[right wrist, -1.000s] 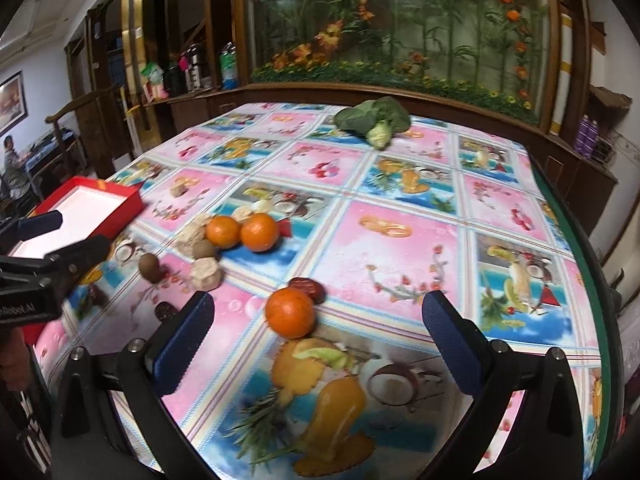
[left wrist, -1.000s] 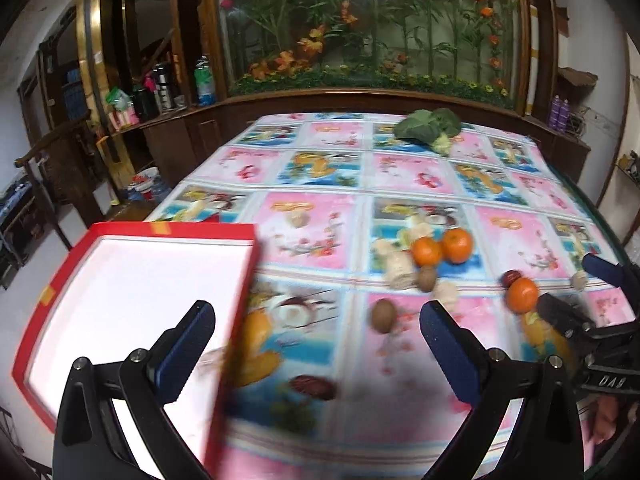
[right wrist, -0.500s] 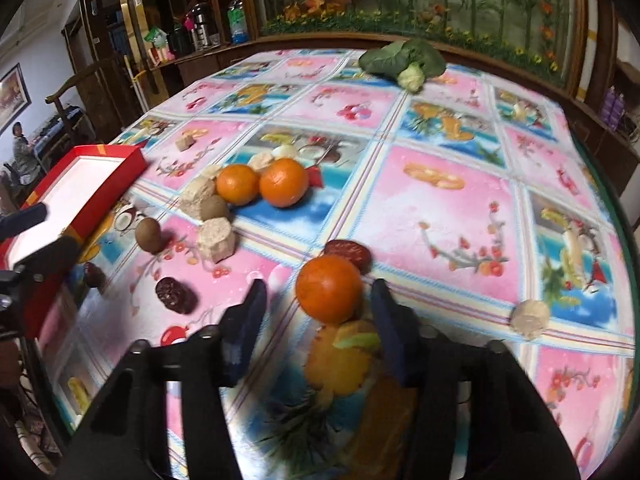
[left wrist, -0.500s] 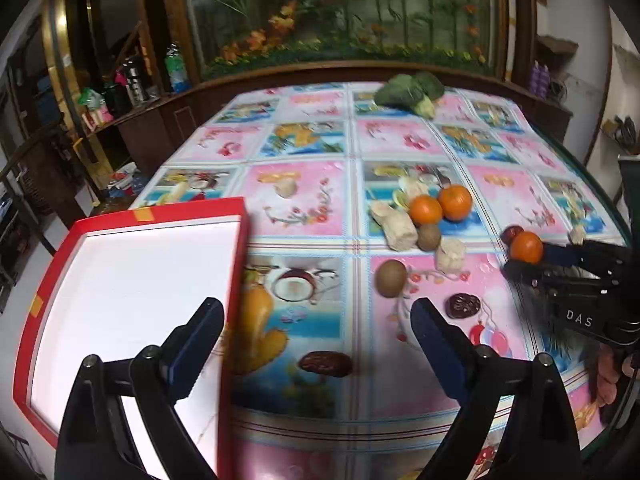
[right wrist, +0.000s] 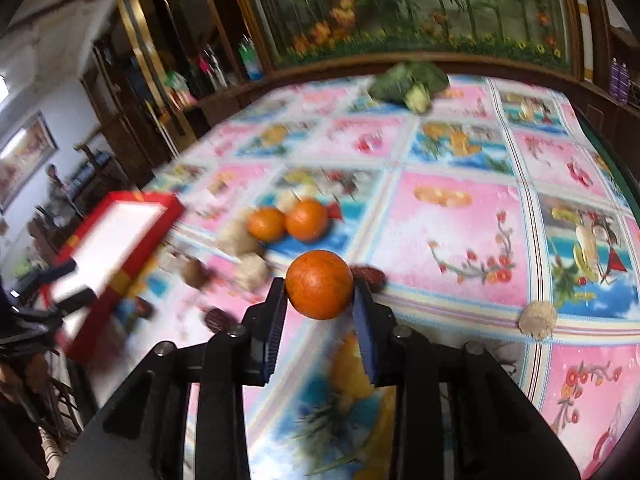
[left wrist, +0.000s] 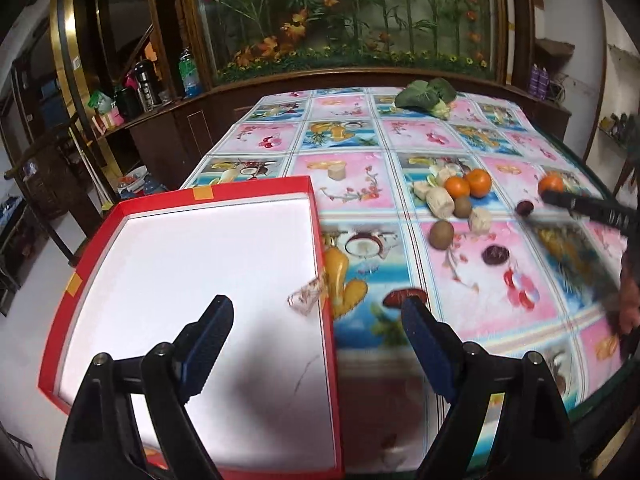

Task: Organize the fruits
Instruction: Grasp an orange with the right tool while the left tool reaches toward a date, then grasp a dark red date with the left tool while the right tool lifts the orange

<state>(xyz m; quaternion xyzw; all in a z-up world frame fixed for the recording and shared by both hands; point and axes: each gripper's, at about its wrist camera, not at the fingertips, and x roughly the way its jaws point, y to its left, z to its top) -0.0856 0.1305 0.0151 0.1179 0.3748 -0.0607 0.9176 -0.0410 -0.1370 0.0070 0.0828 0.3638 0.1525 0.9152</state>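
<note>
My right gripper (right wrist: 320,286) has its jaws closing, and both pads press on an orange (right wrist: 319,290) held just above the tablecloth. In the left wrist view that orange (left wrist: 551,184) shows at the tip of the right gripper (left wrist: 560,200). My left gripper (left wrist: 316,306) hovers over the right wall of the red box (left wrist: 200,194). Its jaws are closing but stand wide, with that wall between them and untouched. Two more oranges (left wrist: 468,184), two kiwis (left wrist: 441,234) and dark dates (left wrist: 495,255) lie on the cloth.
A crumpled wrapper (left wrist: 306,298) lies inside the white-lined box. Beige root pieces (left wrist: 440,203) sit by the oranges, and one more (right wrist: 537,319) lies to the right. A broccoli (left wrist: 426,96) rests at the far end. The table's edge (left wrist: 600,392) runs close on the right.
My right gripper closed onto the orange and raised it off the cloth. The left gripper slid left to the box's right wall and its jaws narrowed a little.
</note>
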